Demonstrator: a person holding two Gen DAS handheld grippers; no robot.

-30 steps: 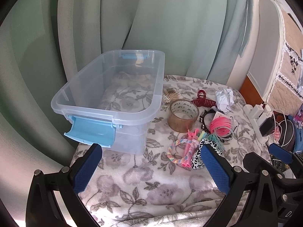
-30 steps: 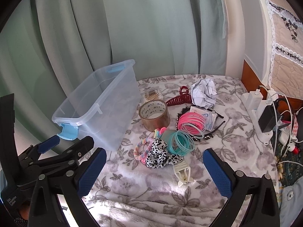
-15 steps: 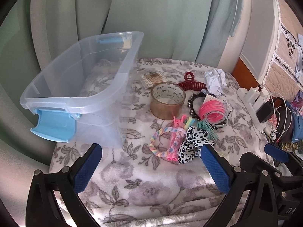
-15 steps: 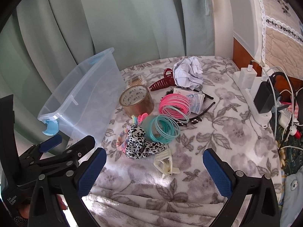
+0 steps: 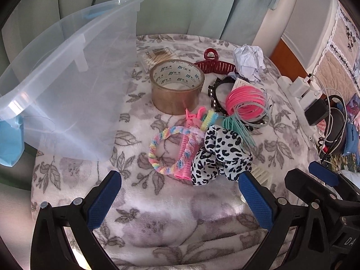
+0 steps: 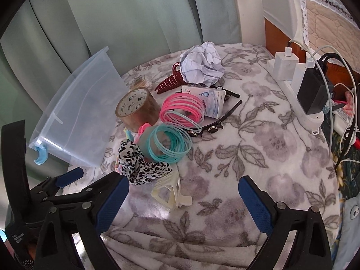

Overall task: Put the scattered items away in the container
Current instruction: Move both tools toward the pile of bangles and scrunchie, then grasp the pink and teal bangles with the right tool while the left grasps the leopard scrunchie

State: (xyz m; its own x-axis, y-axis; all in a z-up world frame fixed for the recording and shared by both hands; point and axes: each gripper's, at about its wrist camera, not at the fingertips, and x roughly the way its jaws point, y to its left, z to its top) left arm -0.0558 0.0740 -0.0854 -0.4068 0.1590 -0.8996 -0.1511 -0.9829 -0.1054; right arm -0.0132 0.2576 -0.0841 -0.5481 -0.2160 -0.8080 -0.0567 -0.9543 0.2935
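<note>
Left wrist view: your left hand-held gripper is spread wide and holds nothing, as does your right hand-held gripper. The clear plastic container sits left on the floral blanket, with the tape roll, leopard scrunchie and pink bangles beside it. Since 1 second ago you've closed in on the pile.

Left gripper and right gripper hover side by side, jaws spread wide.

Pale green curtains hang behind a floral blanket in daylight.
</note>
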